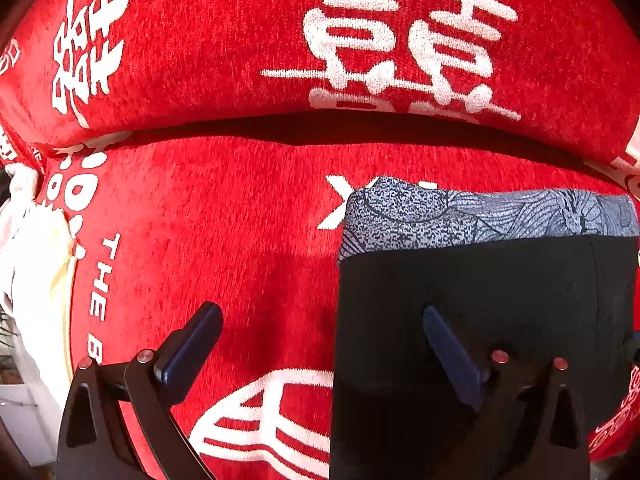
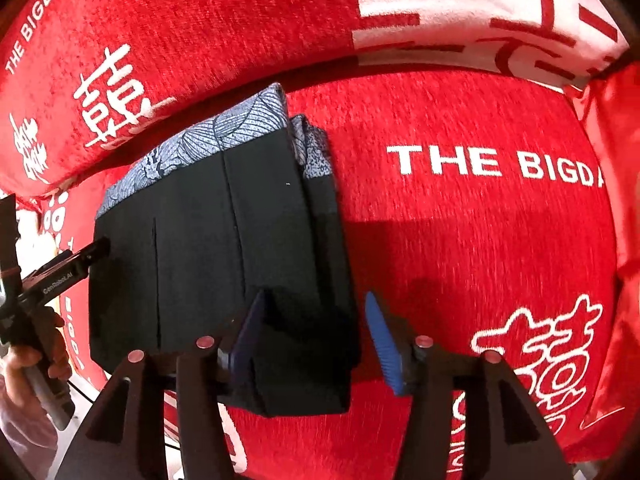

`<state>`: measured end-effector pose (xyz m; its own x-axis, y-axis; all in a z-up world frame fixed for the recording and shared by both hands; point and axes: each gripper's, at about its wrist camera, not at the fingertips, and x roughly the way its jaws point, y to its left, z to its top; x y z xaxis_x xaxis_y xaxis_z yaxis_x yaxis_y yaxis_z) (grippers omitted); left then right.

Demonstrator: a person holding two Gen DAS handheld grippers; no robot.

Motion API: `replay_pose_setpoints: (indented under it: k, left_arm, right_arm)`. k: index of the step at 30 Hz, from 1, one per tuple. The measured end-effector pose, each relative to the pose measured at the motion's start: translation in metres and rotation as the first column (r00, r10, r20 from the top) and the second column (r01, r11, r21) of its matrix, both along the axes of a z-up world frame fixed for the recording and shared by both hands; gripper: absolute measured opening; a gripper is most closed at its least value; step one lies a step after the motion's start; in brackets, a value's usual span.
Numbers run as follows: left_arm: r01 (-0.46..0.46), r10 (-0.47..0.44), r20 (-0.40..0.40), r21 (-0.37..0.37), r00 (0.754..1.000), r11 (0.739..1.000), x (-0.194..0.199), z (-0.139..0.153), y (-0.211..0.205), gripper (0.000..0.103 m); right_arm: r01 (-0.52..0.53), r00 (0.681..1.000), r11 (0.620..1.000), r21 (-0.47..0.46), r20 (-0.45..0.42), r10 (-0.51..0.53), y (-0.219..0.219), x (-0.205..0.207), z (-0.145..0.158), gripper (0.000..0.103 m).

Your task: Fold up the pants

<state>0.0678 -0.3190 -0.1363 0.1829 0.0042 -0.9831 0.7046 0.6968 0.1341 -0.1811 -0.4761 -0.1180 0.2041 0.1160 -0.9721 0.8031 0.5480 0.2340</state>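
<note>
The black pants (image 2: 224, 248) lie folded into a compact block on the red sofa seat (image 2: 460, 240), with a blue-grey patterned lining (image 2: 224, 136) showing along the far edge. In the left wrist view the pants (image 1: 500, 300) fill the lower right, with the lining (image 1: 480, 216) above. My left gripper (image 1: 324, 344) is open, straddling the block's left edge; it also shows in the right wrist view (image 2: 96, 252) at the block's left side. My right gripper (image 2: 316, 332) is open, straddling the block's near right corner.
The red sofa backrest (image 1: 240, 48) with white characters stands behind the seat. A white cloth (image 1: 28, 264) hangs at the seat's left end. A red cushion (image 2: 616, 200) sits at the right end.
</note>
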Motion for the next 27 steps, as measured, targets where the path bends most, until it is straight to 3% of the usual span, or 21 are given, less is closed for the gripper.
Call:
replay_pose_setpoints:
  k: [19, 23, 27]
  left_arm:
    - [0.030, -0.030, 0.005, 0.005, 1.000, 1.000, -0.011, 0.006, 0.002, 0.101]
    - [0.032, -0.033, -0.037, -0.022, 0.999, 0.999, -0.013, 0.005, 0.011, 0.101]
    - [0.019, -0.030, -0.152, -0.071, 0.988, 0.997, -0.015, 0.002, 0.021, 0.101]
  right_arm:
    - [0.034, 0.999, 0.999, 0.025, 0.015, -0.035, 0.000, -0.012, -0.003, 0.067]
    - [0.043, 0.999, 0.998, 0.040, 0.021, -0.044, 0.000, -0.016, -0.003, 0.069]
    - [0.053, 0.998, 0.997, 0.063, 0.031, -0.055, 0.000, -0.021, -0.003, 0.069]
